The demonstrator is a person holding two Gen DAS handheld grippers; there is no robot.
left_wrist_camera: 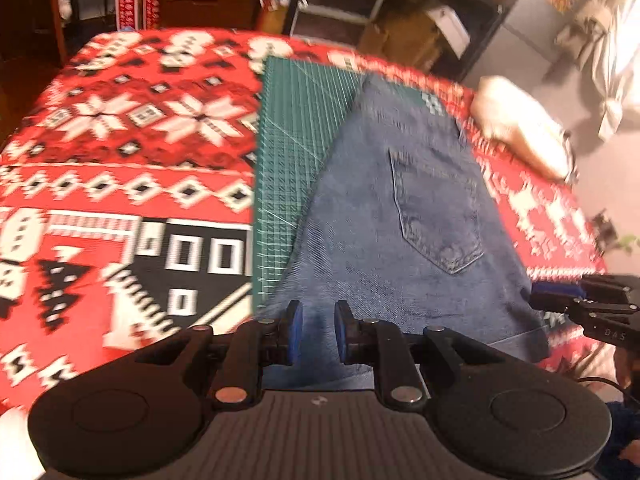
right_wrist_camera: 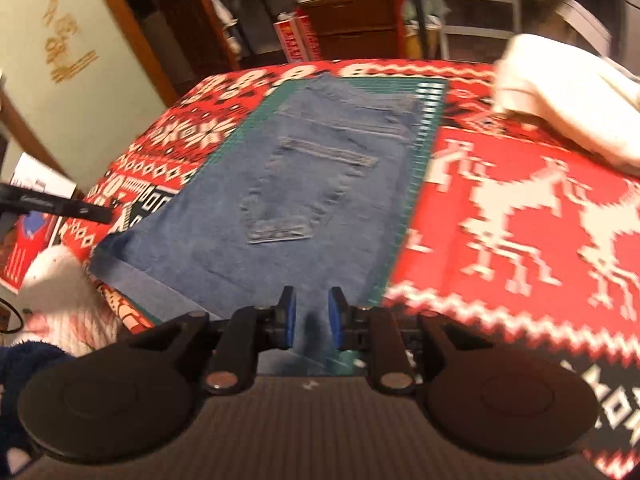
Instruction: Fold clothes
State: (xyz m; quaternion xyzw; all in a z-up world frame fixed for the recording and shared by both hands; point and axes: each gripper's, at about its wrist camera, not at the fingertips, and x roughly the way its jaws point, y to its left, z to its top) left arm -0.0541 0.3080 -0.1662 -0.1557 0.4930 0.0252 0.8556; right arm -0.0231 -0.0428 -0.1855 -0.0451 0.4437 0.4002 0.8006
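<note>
**threadbare_tom:** So the jeans are lying folded on the green cutting mat, back pocket facing up. The left gripper is hovering over the near denim edge with its jaws standing a narrow gap apart, nothing pinched between them. The right gripper is looking the same: slightly parted over the near edge, not gripping anything that I can make out.

**pinch_and_pray:** Yeah, that narrow gap is what's worrying me. If they're going for the next fold, stacked denim is thick, so the pads could be catching only the top layer and peeling it off instead of lifting the whole thing. And if one side is biting before the other, the fold is going to come out skewed.

**threadbare_tom:** Also the jeans are sitting at an angle across the mat, so dragging could be pulling them off onto the red patterned blanket and bunching it.

**pinch_and_pray:** The room is looking cluttered too: a cream garment is waiting at the far right corner, with dark shelving and red boxes behind.
</note>
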